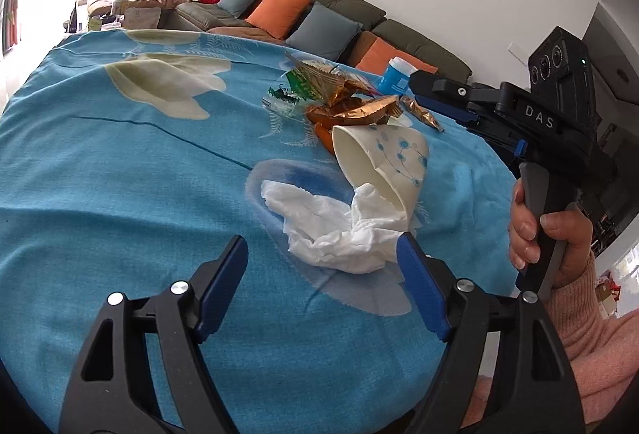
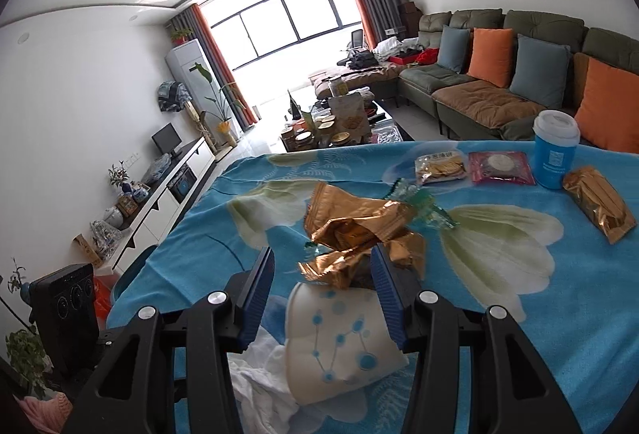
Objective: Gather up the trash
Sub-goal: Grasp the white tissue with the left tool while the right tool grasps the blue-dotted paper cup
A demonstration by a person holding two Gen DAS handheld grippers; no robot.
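Note:
On the blue flowered tablecloth (image 1: 120, 174) lies a trash pile: a crumpled white tissue (image 1: 331, 230), a crushed white paper cup with blue dots (image 1: 383, 162), crumpled gold wrappers (image 1: 351, 106) and a green wrapper (image 1: 299, 86). My left gripper (image 1: 323, 254) is open, just in front of the tissue. My right gripper (image 2: 321, 266) is open above the crushed cup (image 2: 339, 346), its fingertips (image 2: 383, 270) at the gold wrappers (image 2: 359, 230). The tissue (image 2: 263, 386) lies below it. The right gripper body (image 1: 519, 114) shows at the left view's right edge.
A blue cup with a white lid (image 2: 555, 154), a sealed gold snack pack (image 2: 599, 210), a cracker pack (image 2: 439, 166) and a pink pack (image 2: 501, 166) sit at the table's far side. A sofa with cushions (image 2: 519, 74) stands beyond. A TV cabinet (image 2: 159, 194) runs along the left.

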